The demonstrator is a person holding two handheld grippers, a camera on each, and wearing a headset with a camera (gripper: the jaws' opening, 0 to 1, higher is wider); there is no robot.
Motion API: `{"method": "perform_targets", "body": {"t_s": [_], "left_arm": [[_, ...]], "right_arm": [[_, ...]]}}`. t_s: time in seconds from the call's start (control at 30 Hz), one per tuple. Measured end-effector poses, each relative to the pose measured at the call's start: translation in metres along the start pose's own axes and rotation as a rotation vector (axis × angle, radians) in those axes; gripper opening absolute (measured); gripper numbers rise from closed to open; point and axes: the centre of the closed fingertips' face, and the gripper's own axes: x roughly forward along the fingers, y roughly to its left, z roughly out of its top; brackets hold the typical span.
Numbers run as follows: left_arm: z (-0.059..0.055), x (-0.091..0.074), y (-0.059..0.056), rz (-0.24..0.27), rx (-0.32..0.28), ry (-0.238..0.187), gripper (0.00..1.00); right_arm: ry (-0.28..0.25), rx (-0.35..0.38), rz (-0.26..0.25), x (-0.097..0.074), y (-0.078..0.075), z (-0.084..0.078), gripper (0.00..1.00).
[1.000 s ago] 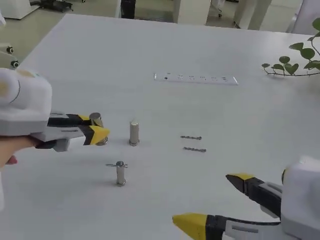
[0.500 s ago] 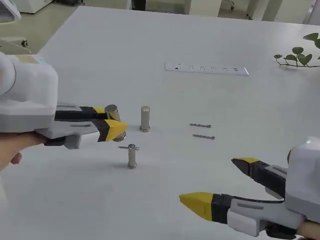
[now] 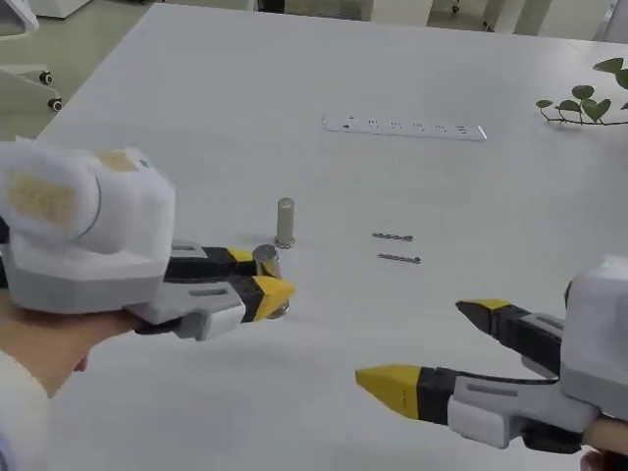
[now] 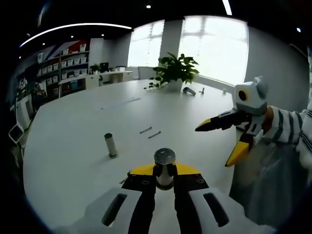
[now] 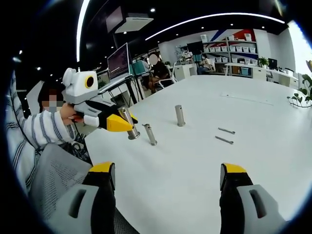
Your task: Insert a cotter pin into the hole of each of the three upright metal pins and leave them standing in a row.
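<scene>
metal pin (image 3: 266, 257) looks like a stubby silver cylinder, standing upright, long axis vertical, pinched between left gripper (image 3: 263, 276) jaws. right gripper (image 3: 409, 341) jaws gape wide.

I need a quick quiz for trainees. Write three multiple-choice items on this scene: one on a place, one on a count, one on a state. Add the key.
1. The two loose cotter pins lie: A. on the table, side by side; B. on a chair; C. on the floor.
2. Count of metal pins in the right gripper view: A. one; B. three; C. five.
3. The left gripper is: A. open and empty; B. shut on a metal pin; C. shut on a cotter pin.
Key: 1 A, they rest on bare tabletop. 2 B, one is held and two stand on the table. 3 B, its jaws clamp the pin's shaft in the left gripper view.
</scene>
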Motion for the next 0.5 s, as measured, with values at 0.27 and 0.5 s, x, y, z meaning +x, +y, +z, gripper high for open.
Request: {"method": "perform_targets", "body": {"t_s": [0.27,0.5], "left_arm": [[-0.015,0.011,-0.007,0.032,-0.004,0.056,0.09],[-0.025,0.017,-0.011,0.055,-0.010,0.091,0.09]], "right_arm": [[0.006,-0.003,0.003,0.000,0.000,-0.001,0.87],[0.012,-0.001,0.007,0.001,0.000,-0.003,0.87]]}}
